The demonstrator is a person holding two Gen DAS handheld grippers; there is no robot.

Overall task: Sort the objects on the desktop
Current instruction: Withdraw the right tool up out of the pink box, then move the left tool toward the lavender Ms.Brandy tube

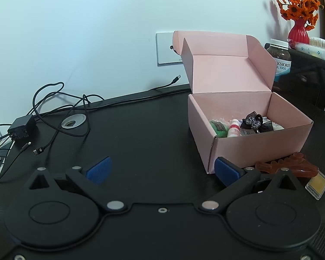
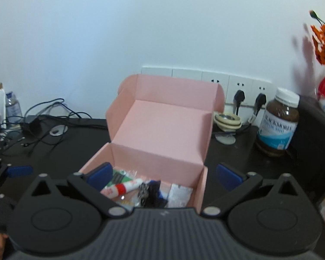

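Beside the pink box point(image 2: 162, 130), a jar point(image 2: 277, 121) reads "BLACKMORES"; both grippers' fingers point(image 1: 98, 170) spread, empty.

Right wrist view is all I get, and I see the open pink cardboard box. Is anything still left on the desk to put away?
Observer: Yes. A see-through orange plastic hair claw lies on the black desk, just in front of the pink cardboard box.
Operator: Anything else?
Observer: A small clear square case with a yellow inside sits beside the claw.
Operator: Are the left tongs holding something?
Observer: No. The left tongs are open and empty.
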